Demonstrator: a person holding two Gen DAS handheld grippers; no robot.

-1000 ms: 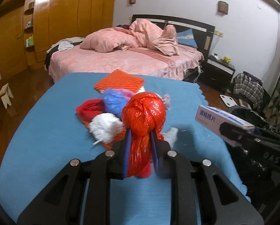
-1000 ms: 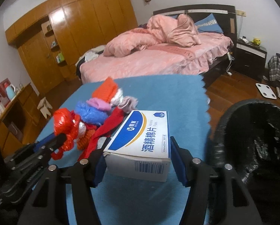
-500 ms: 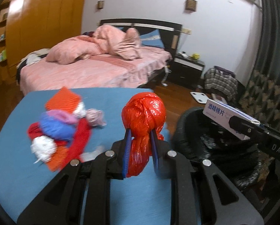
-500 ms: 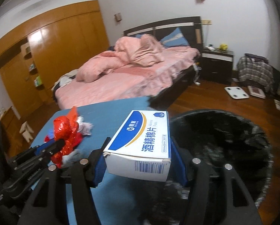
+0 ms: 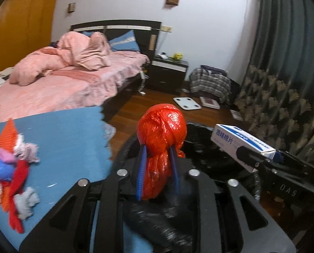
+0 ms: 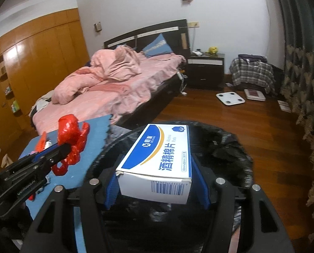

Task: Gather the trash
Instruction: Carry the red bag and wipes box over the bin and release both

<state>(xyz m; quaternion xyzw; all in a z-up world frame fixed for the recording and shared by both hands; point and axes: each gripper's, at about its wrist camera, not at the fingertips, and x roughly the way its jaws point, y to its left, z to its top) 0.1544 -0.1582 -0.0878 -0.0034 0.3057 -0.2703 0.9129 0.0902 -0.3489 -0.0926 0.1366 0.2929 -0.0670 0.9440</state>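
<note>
The red bag, a knotted plastic bundle, stood upright between the blue pads of the left gripper at centre frame, its long axis running up the frame with the round knot on top. The jaws were opening; the pads looked still against the bag's lower part, though blur on the right pad left that unsure. The box sat clamped across its width in the right gripper, long axis pointing away from the camera, printed top face up and barcode end nearest. Both hung over the black-lined bin at lower centre.

At lower left of the left view lay the blue mat with a heap of red, blue, orange and white scraps. Beyond were a wooden floor, a bed with pink bedding at mid-left, a dark nightstand, a white scale, wooden wardrobes at left and a dark curtain at right.
</note>
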